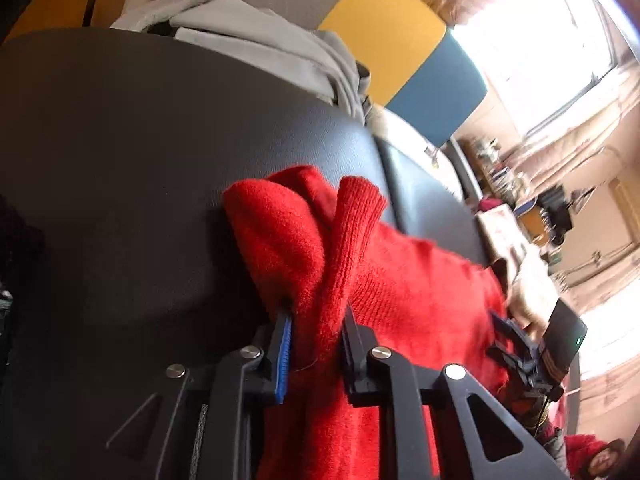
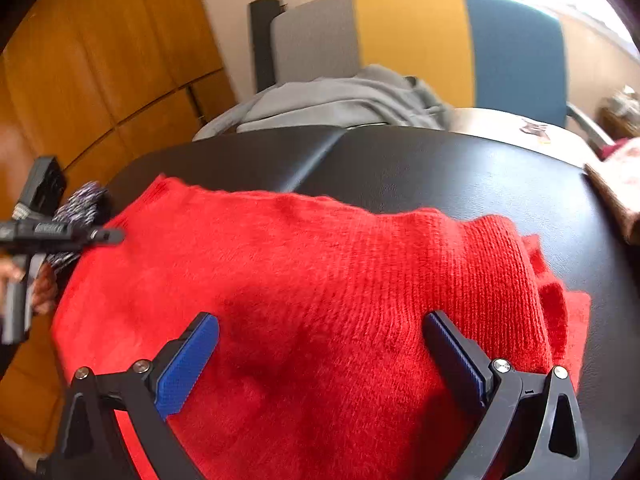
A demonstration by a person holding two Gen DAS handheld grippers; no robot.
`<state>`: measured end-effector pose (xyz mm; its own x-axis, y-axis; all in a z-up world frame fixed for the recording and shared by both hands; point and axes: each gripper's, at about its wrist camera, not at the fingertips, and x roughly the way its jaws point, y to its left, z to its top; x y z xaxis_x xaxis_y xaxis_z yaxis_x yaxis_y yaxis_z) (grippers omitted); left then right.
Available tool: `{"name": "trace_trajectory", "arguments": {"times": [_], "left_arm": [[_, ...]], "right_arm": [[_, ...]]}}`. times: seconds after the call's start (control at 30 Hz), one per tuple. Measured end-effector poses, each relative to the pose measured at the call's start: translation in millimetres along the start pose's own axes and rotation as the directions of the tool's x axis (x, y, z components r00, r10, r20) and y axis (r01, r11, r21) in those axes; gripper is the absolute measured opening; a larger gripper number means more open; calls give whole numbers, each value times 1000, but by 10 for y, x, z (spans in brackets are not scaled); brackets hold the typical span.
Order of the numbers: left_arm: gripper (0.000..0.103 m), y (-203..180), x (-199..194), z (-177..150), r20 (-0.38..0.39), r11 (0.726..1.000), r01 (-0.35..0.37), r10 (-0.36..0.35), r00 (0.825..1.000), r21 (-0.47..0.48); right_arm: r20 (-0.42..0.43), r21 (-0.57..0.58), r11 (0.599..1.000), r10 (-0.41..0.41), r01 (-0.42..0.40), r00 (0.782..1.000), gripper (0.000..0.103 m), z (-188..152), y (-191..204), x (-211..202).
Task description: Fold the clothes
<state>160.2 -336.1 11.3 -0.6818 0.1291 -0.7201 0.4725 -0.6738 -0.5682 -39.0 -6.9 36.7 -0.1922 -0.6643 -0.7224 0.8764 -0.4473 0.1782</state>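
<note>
On black table (image 2: 440, 168) | left tool (image 1: 316, 320) pinching red sweater (image 2: 320, 272) | right tool (image 2: 320, 352) spread | writing seemingly unreadable

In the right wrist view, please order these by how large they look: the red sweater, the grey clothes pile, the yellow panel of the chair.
1. red sweater, by far the largest, though it is also nearest the camera.
2. and 3. grey clothes pile and yellow panel: they look about alike, so I do not rank them.
</note>
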Motion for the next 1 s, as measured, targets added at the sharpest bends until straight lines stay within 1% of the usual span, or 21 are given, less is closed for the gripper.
{"name": "trace_trajectory", "arguments": {"times": [0.1, 0.17, 0.27, 0.37, 0.5, 0.6, 0.63, 0.73, 0.8, 0.9, 1.0], "left_arm": [[19, 37, -204, 72, 24, 999, 31, -30, 999, -19], [19, 12, -304, 107, 31, 999, 37, -37, 999, -16], [19, -79, -437, 140, 37, 998, 62, -62, 997, -14], [19, -226, -555, 154, 41, 994, 110, -109, 993, -22], [19, -534, -622, 124, 47, 984, 173, -172, 984, -31], [19, -766, -671, 102, 51, 975, 220, -218, 974, -38], [19, -852, -679, 92, 53, 971, 237, -234, 971, -40], [19, -1152, -606, 68, 47, 958, 281, -279, 959, -48], [18, -1387, -502, 74, 36, 949, 311, -309, 950, -57], [18, -1735, -251, 83, -7, 933, 348, -350, 937, -92], [18, -2083, 37, 104, -46, 936, 335, -341, 939, -110]], "right_arm": [[-53, -79, 996, 45, -49, 998, 103, 21, 12, -111], [-90, -130, 988, 73, -84, 993, 103, 35, 20, -185], [-147, -204, 969, 110, -139, 983, 103, 56, 32, -296], [-207, -272, 942, 142, -197, 968, 103, 77, 45, -407], [-313, -300, 922, 148, -246, 938, 103, 33, -16, -186], [-354, -282, 916, 177, -286, 918, 103, 19, -101, -53], [-362, -282, 916, 175, -286, 916, 103, 9, -124, -11], [-348, -296, 915, 164, -274, 923, 103, -53, -123, 42], [-319, -289, 922, 161, -258, 934, 103, -100, -113, 31], [-262, -233, 936, 199, -262, 944, 103, -148, -179, -15], [-207, -179, 944, 239, -277, 949, 103, -195, -253, -60]]}}
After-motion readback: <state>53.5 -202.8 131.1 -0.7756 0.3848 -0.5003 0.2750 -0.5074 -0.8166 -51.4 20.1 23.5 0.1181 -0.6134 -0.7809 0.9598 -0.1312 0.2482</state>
